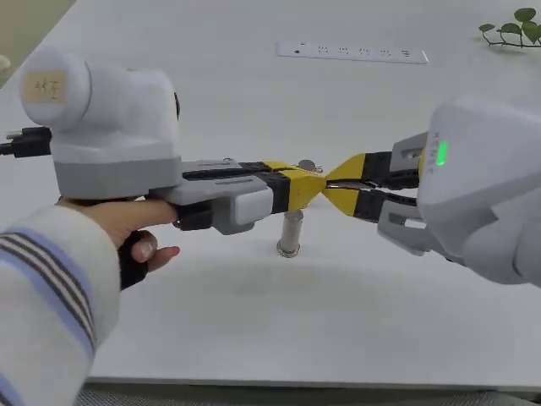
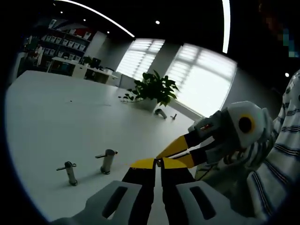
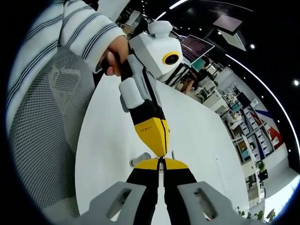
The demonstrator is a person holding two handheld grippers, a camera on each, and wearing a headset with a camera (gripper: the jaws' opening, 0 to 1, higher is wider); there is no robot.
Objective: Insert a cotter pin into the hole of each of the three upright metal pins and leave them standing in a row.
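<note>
My left gripper (image 1: pixel 314 187) reaches in from the left and my right gripper (image 1: pixel 331 187) from the right. Their yellow jaw tips meet point to point above the table. Both pairs of jaws are closed, and I cannot make out anything pinched at the tips. Just below the tips, an upright metal pin (image 1: pixel 290 233) stands alone with no cotter pin visible in it. In the left gripper view, two more upright pins (image 2: pixel 70 171) (image 2: pixel 108 161) stand side by side, each with a cotter pin through its top. The right gripper (image 2: pixel 161 158) comes in from the right there.
A white power strip (image 1: pixel 352 52) lies at the far side of the white table (image 1: pixel 254 321), and a green plant (image 1: pixel 514 27) sits at the far right corner. A hand in a striped sleeve (image 1: pixel 51 279) holds the left gripper. Two small parts (image 2: pixel 161 113) lie near a potted plant.
</note>
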